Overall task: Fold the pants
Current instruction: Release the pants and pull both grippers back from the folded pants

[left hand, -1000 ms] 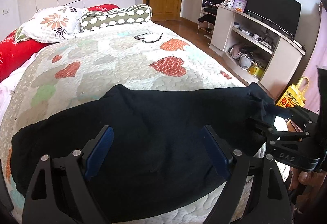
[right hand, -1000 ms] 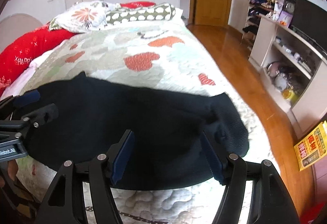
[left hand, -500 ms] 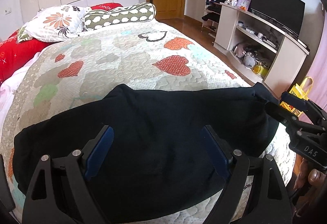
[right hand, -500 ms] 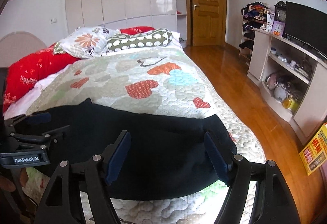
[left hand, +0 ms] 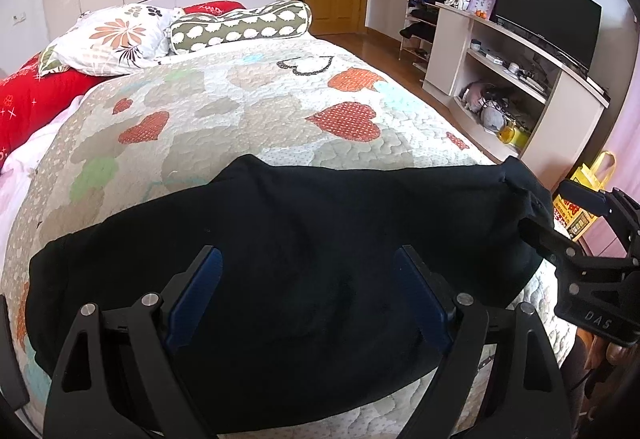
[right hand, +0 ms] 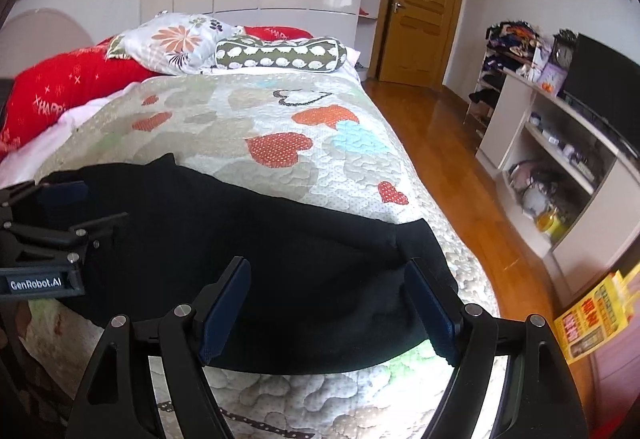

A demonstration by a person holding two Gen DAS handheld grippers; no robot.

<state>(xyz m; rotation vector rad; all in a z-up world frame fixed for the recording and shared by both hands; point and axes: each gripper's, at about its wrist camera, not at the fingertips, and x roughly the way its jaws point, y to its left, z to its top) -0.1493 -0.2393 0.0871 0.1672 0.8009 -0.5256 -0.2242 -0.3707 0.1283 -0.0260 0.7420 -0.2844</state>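
Note:
Black pants (left hand: 320, 259) lie crosswise on the near end of the bed as a wide folded band, flat on the heart-patterned quilt (left hand: 248, 119). My left gripper (left hand: 306, 253) hovers over their middle, open, blue pads wide apart with only cloth below. My right gripper (right hand: 326, 265) is open over the pants' right end (right hand: 420, 251), and its pads press on nothing. In the left wrist view the right gripper (left hand: 560, 217) sits just off that right end. The right wrist view shows the left gripper (right hand: 88, 205) at the pants' left part.
Pillows (left hand: 116, 39) and a red blanket (left hand: 28, 107) lie at the head of the bed. A TV stand (left hand: 520, 79) with clutter lines the right wall past a strip of wooden floor (right hand: 452, 159). A yellow bag (right hand: 592, 315) stands near the bed's right corner.
The right gripper has drawn back off the pants' right end and tilted upward, its jaws a little wider. The pants' right end now lies flat. The left gripper has stayed put.

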